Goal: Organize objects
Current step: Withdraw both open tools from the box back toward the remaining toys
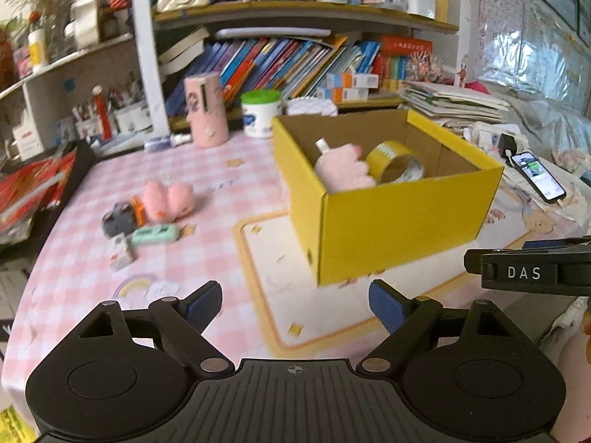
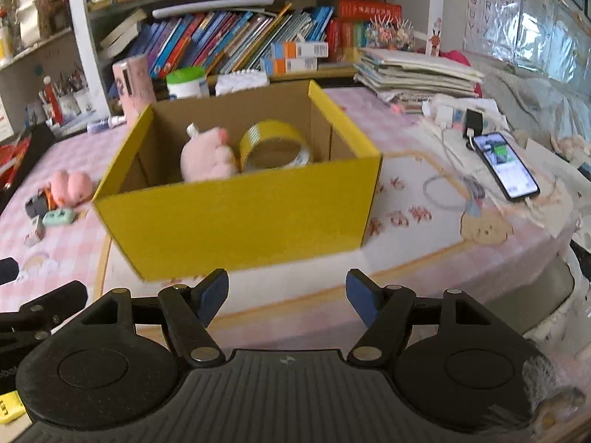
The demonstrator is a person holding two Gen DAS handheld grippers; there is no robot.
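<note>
Nearest: left gripper (image 1: 295,304), blue pads (image 1: 205,306) spread wide, nothing between. Right gripper (image 2: 287,295) likewise parted and empty, hovering over the near table (image 2: 295,317) edge. Both short of the yellow box (image 1: 399,221), with a bare strip of cream mat (image 1: 280,295) and pink checked cloth (image 1: 85,269) in front of the pads.

Box open-topped, standing on the mat, one corner turned toward the left wrist view, its long front wall broadside to the right wrist view. Inside: pink plush (image 2: 207,160) leaning against a roll of yellow tape (image 2: 273,146), a small white-capped item (image 1: 322,144) behind the plush.

Left of the box, well apart, a loose cluster on the cloth: pink fuzzy toy (image 1: 168,199), dark grey object (image 1: 118,219), mint-green item (image 1: 155,234), small white packet (image 1: 122,253). Open cloth between cluster and box.

Right of the box, a phone (image 2: 506,166) on its cable near the table's right edge, free cloth between.

Farther back: pink cylinder (image 1: 205,110), green-lidded tub (image 1: 260,112), stacked papers (image 2: 413,74), then bookshelves (image 1: 295,18) closing off the rear edge.
</note>
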